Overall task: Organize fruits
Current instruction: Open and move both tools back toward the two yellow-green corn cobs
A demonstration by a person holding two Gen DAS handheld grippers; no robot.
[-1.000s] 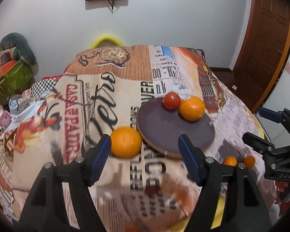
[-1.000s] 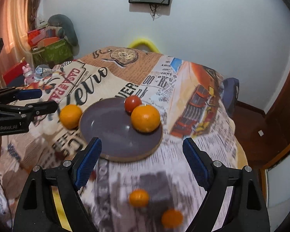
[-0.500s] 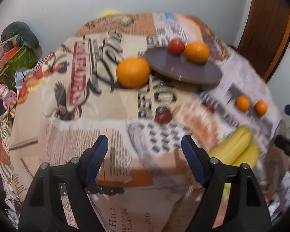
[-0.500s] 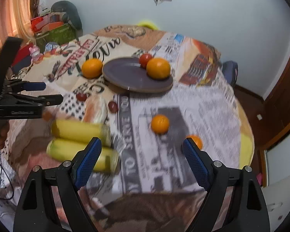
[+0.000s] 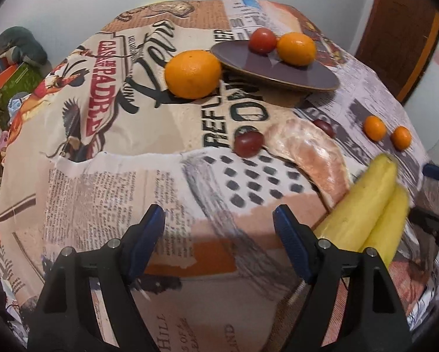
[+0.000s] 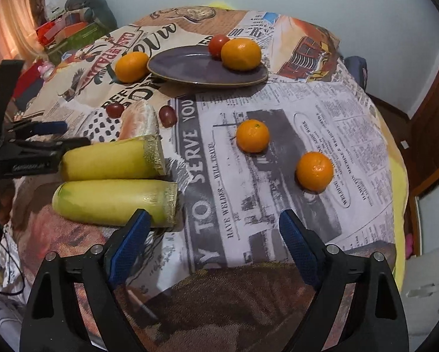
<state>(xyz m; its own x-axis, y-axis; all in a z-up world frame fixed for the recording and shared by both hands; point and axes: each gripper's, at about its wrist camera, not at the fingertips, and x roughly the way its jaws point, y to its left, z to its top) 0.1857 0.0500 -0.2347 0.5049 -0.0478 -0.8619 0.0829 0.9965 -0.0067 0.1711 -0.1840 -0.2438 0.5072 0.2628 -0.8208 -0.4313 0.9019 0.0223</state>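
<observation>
A dark purple plate [image 5: 307, 72] [image 6: 190, 64] at the far side of the table holds a red tomato [image 5: 262, 40] [image 6: 218, 44] and an orange [image 5: 297, 48] [image 6: 240, 54]. A second orange [image 5: 193, 74] [image 6: 131, 67] lies beside the plate's left rim. Two small mandarins [image 6: 252, 135] [image 6: 314, 170], two grapes [image 6: 115, 110] [image 6: 167, 116], a peeled citrus segment [image 5: 307, 152] [image 6: 140, 120] and two bananas [image 5: 366, 220] [image 6: 114, 182] lie on the cloth. My left gripper [image 5: 219, 228] and my right gripper [image 6: 215, 234] are both open and empty, near the table's front edge.
The round table is covered with a printed newspaper-pattern cloth [image 6: 278, 205]. Toys and boxes [image 6: 67, 29] are stacked at the far left. A wooden door [image 5: 401, 29] stands at the right. The left gripper shows in the right wrist view [image 6: 35, 143] beside the bananas.
Both grippers have pulled back and lowered away from the plate toward the front edge; the bananas, grapes, segment and mandarins have come into view. Nothing was picked up.
</observation>
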